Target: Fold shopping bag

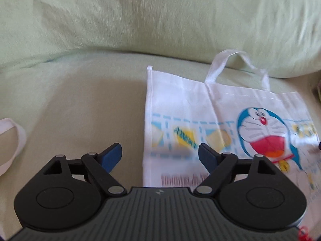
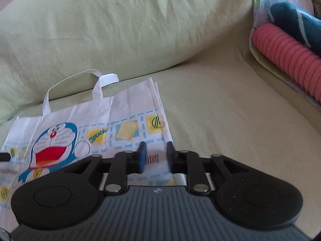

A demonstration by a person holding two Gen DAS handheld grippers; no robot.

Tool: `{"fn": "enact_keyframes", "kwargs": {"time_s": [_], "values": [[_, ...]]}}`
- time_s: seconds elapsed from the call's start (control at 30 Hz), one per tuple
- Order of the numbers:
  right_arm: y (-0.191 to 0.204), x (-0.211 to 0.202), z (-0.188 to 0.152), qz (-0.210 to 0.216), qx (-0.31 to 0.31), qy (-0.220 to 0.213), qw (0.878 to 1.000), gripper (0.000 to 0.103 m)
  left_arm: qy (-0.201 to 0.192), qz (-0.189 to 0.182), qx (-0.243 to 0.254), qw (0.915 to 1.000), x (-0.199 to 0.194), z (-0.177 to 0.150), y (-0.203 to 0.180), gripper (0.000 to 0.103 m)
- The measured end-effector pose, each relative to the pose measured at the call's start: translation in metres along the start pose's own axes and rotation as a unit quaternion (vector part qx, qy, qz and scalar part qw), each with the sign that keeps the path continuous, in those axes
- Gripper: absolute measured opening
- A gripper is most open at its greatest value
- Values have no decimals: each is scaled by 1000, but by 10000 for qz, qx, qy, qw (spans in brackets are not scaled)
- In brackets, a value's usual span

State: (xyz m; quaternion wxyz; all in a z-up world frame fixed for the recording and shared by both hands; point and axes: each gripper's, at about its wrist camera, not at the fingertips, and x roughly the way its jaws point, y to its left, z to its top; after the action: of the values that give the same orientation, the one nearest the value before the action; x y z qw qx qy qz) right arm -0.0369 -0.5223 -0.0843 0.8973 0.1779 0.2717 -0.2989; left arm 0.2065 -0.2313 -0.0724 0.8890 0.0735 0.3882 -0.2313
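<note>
White shopping bag (image 2: 84,132) under right claw (image 2: 155,156)

Left gripper (image 1: 159,156) spread wide, nothing between jaws; white cartoon-printed shopping bag (image 1: 220,124) flat on green cover (image 1: 90,92), beyond right jaw.

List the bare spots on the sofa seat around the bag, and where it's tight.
Free: seat left of the shopping bag, out to a white strap; seat right of the bag, up to the rolled towels. Tight: behind the bag, its handle lies against the back cushion.
</note>
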Motion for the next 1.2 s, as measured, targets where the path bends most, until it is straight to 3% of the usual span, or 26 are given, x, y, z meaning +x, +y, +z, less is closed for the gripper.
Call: {"fn": "enact_keyframes", "kwargs": {"time_s": [0.13, 0.3, 0.33, 0.4, 0.53, 0.63, 0.77, 0.87, 1.0, 1.2], "values": [[-12, -35, -23, 73, 162, 28, 9998, 54, -9, 115, -347, 9993, -39, -30, 17, 85], [-27, -52, -40, 148, 601, 229, 9978, 52, -16, -31, -472, 9989, -72, -59, 21, 85], [-28, -55, -43, 175, 677, 250, 9972, 50, 2, -31, -442, 9990, -73, -62, 20, 85], [-28, -61, -45, 252, 774, 306, 9962, 35, 51, 51, -384, 9992, -74, -66, 16, 85], [-23, -72, -50, 363, 766, 474, 9953, 32, -33, -16, -469, 9989, -88, -68, 14, 85], [-23, -82, -52, -51, 701, 305, 9971, 33, -154, -67, -383, 9991, -99, -67, 10, 85], [-21, -104, -45, -122, 728, 85, 9972, 36, -170, -10, -179, 9997, -113, -71, 0, 85], [-6, -127, -42, -127, 485, -97, 9987, 45, -85, 41, -73, 9999, -122, -76, -11, 85], [20, -148, -49, -46, 274, 33, 9996, 55, 97, 7, 6, 10000, -140, -86, -31, 85], [52, -177, -72, 169, 0, 290, 9994, 61, 204, 46, 101, 9997, -175, -105, -55, 86]]}}
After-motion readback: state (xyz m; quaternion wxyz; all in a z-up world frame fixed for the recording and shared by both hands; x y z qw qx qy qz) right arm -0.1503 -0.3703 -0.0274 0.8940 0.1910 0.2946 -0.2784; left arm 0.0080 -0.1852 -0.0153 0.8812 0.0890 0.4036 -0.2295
